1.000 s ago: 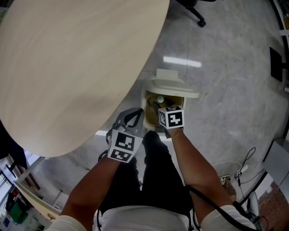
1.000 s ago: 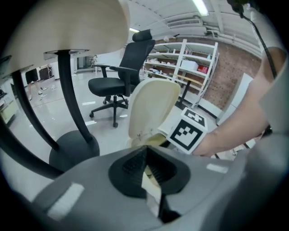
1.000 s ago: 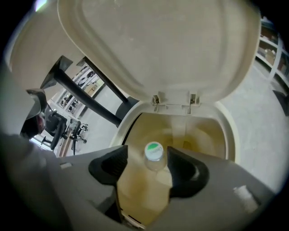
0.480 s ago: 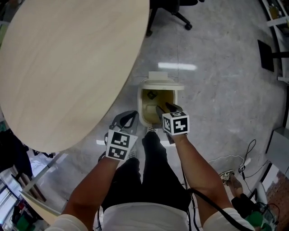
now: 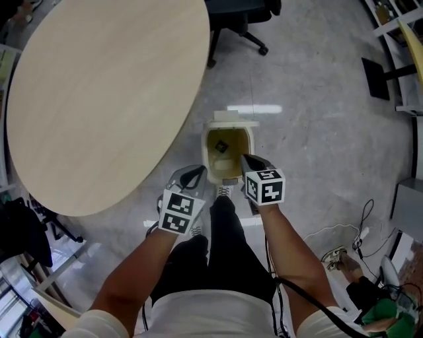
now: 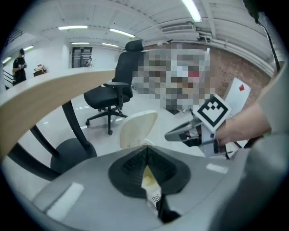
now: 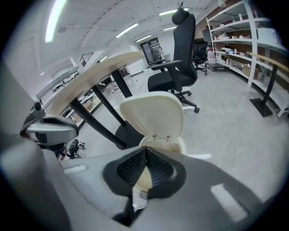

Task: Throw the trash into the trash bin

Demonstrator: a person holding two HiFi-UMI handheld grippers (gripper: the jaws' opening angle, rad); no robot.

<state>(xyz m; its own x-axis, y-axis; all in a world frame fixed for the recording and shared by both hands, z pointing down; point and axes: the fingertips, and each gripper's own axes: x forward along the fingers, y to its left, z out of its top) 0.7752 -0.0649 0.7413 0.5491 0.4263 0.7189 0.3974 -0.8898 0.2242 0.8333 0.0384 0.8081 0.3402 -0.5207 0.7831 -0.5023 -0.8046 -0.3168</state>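
We held our right gripper (image 7: pixel 145 151) above the near right corner of the trash bin (image 5: pixel 206 155). Its jaws had just been closing, and they met with nothing between them. Our left gripper (image 6: pixel 146 150) hung to the bin's left, its jaws pressed together too. A pale bit with dark print showed in the gap behind the tips, and we could not tell whether it was caught there or lay beyond.

The bin's lid (image 7: pixel 151 115) stood upright, and a dark piece of trash (image 5: pixel 222 146) lay inside. The round table (image 5: pixel 99 99) overhung the floor just left of the bin, its dark base (image 7: pixel 128 135) close beside it. An office chair (image 5: pixel 238 20) stood beyond, with shelves (image 7: pixel 253 40) and floor cables (image 5: pixel 360 234) off to the right. Our shoe (image 5: pixel 225 191) sat at the bin's foot.
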